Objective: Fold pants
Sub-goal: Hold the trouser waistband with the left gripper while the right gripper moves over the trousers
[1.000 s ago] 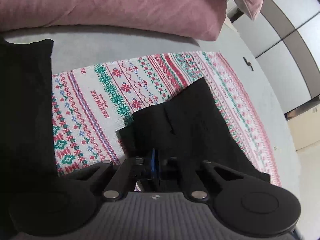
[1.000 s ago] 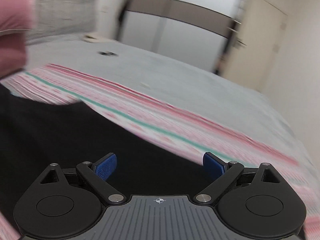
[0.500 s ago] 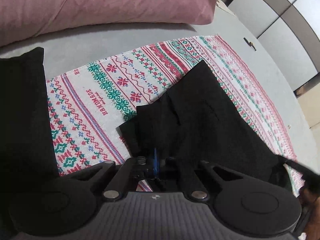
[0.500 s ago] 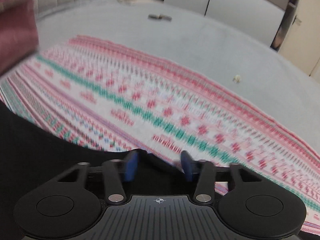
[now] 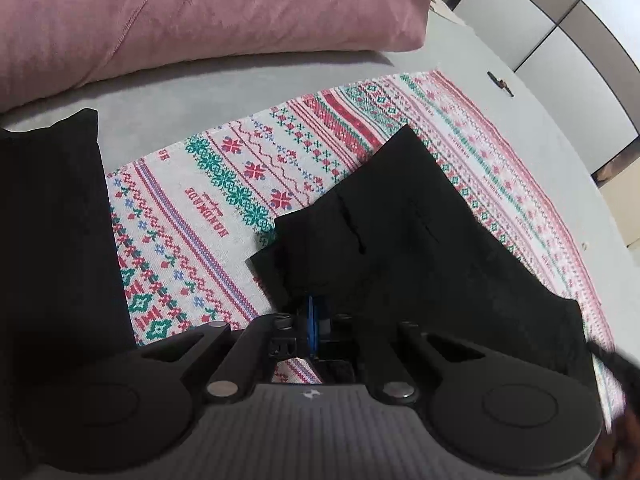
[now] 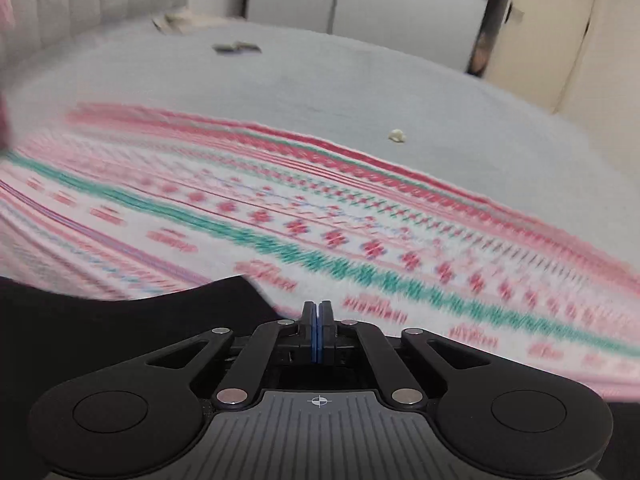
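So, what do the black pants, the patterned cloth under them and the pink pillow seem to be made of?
Black pants: probably a soft, matte woven or knit fabric; no sheen, limp folds.
Patterned cloth: looks like woven cotton with cross-stitch-style red, green and blue motifs; the weave shows.
Pink pillow: apparently a plush, velvety cover; it looks slightly fuzzy, with a visible seam.
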{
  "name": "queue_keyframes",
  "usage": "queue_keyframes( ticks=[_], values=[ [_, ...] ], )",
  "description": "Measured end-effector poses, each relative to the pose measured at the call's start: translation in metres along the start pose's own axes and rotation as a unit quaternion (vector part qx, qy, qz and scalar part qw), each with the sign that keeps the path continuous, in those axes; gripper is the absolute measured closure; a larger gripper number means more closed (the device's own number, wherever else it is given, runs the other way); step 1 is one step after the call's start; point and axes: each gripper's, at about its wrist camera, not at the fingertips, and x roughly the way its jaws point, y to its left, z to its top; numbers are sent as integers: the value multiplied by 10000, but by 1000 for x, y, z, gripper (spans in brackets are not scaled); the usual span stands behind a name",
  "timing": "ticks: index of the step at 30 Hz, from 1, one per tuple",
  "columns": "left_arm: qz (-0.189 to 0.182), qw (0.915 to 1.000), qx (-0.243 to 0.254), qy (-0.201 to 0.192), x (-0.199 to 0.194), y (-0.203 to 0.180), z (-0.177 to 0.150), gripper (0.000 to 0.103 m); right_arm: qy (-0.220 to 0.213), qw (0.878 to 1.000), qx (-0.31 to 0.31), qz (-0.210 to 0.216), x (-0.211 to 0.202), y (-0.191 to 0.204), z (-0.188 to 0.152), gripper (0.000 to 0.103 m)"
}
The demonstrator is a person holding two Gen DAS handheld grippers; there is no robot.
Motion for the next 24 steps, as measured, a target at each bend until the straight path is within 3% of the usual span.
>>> queue_keyframes(
  ticks=[3,6,10,13,20,23,24],
  values=[
    [-40,10000,-38,23,2,2,1,74,226,9963,257,788,-50,-13,-24,86],
    [-1,10000,-11,4,3,0,0,74,691,9903,96,1204,-90,-17,-67,86],
    [85,9999,53,-57,2,-2,-4,73,1226,9848,-129,1222,-116,-29,-137,86],
    [123,9999,69,-84,3,-1,-6,73,964,9879,-13,1216,-134,-56,-166,89],
    [219,9993,241,-166,0,-6,-10,73,825,9896,706,946,-155,-140,-184,96],
    [271,9992,210,-211,3,-6,-11,73,855,9768,1630,1094,-158,-184,-189,101],
    [297,9991,212,-220,4,-7,-11,73,909,9726,1860,1062,-161,-196,-185,95]
  ],
)
